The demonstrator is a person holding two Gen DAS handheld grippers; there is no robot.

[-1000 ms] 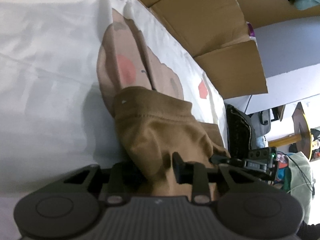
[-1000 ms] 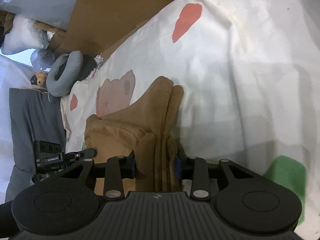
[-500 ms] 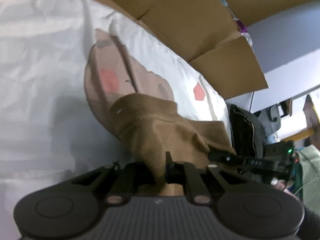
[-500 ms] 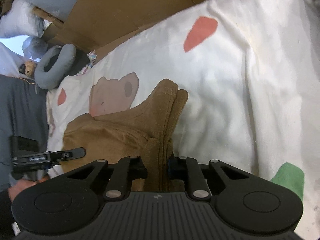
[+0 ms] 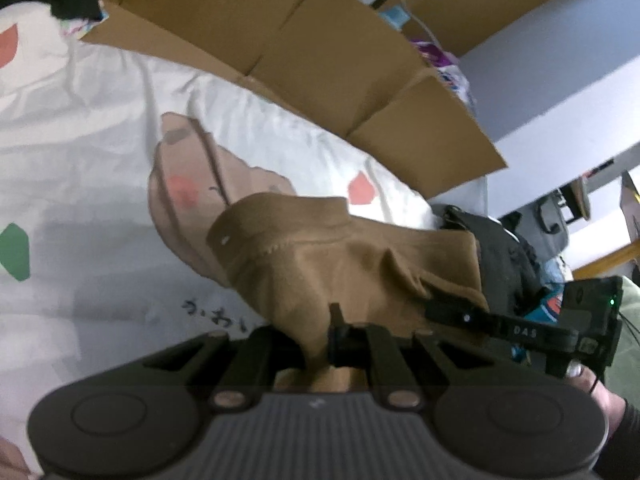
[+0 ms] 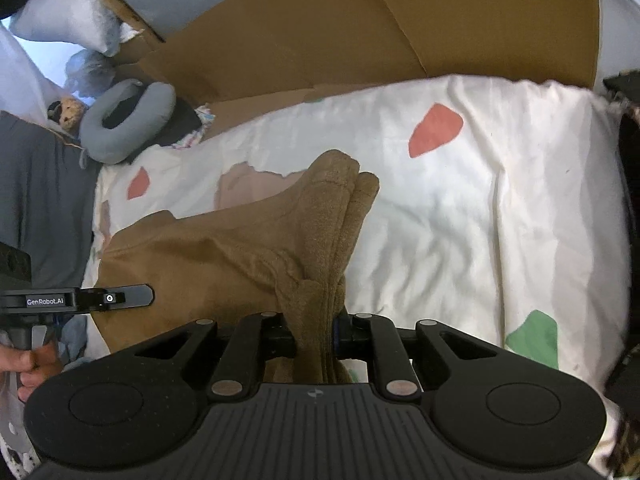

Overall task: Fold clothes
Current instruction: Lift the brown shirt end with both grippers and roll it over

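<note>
The brown garment is thick, soft tan cloth, bunched into folds with ribbed cuffs stacked at its far end, and it lies on the white bedsheet printed with red and green patches. The right gripper pinches a gathered wad of the cloth at the near edge. The left gripper is closed on another fold, a stitched hem showing beyond it. Brown cardboard stands along the far side, and a grey neck pillow rests far left.
</note>
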